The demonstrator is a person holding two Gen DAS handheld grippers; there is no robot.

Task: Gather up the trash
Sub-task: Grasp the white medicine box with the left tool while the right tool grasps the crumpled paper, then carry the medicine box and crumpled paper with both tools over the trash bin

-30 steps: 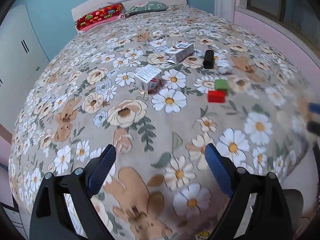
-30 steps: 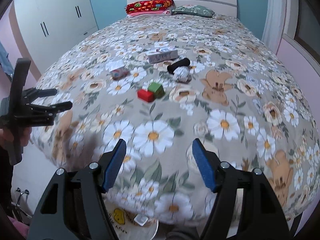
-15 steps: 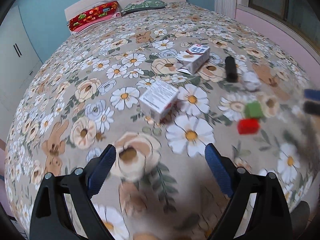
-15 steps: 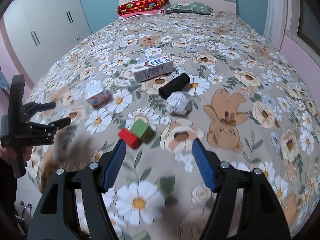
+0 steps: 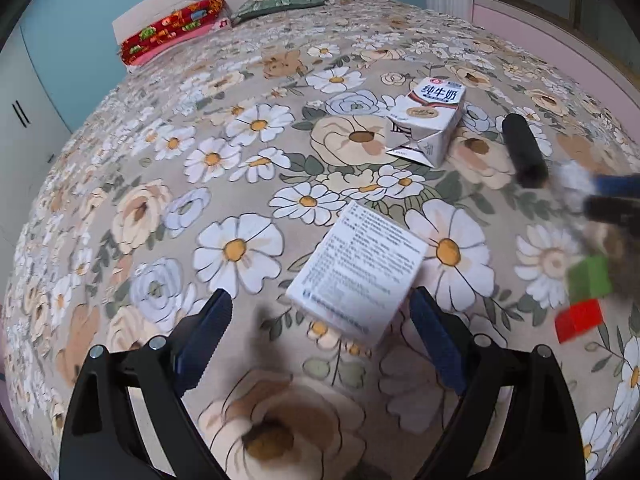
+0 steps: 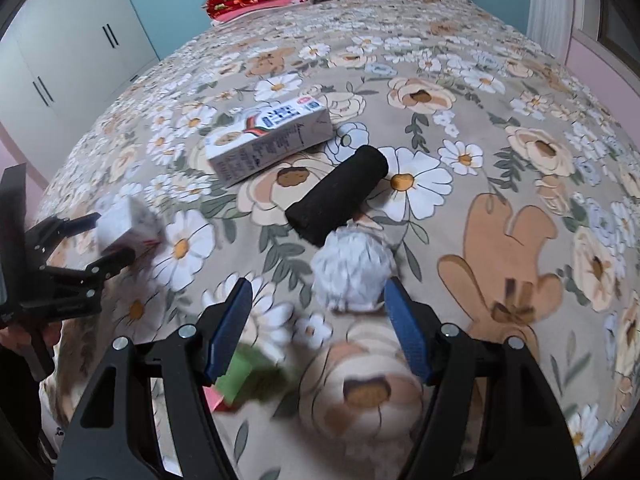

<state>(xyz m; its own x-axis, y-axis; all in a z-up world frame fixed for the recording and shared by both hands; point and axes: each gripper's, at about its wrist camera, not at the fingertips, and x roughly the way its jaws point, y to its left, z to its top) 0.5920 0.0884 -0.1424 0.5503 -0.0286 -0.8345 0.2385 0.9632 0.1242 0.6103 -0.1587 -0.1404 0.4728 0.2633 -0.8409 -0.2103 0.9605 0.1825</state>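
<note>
Both grippers have come down over the flowered bedspread (image 5: 248,152), the left gripper (image 5: 320,320) open and empty around the small white cardboard box (image 5: 356,268), the right gripper (image 6: 318,312) open and empty beside the crumpled white paper ball (image 6: 352,272), so grasping seems next.

floral bed (image 5: 120,216) — blue wall (image 5: 80,40)

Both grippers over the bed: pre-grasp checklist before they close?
1. Left gripper jaws open: ok.
2. Small white box centred between left jaws: not ok, it sits toward one finger.
3. Right gripper jaws open: ok.
4. Crumpled paper ball ahead of right jaws: ok, off-centre.
5. Black cylinder clear of the ball: not ok, it touches.
6. Pads touching either target: cannot tell.
</note>
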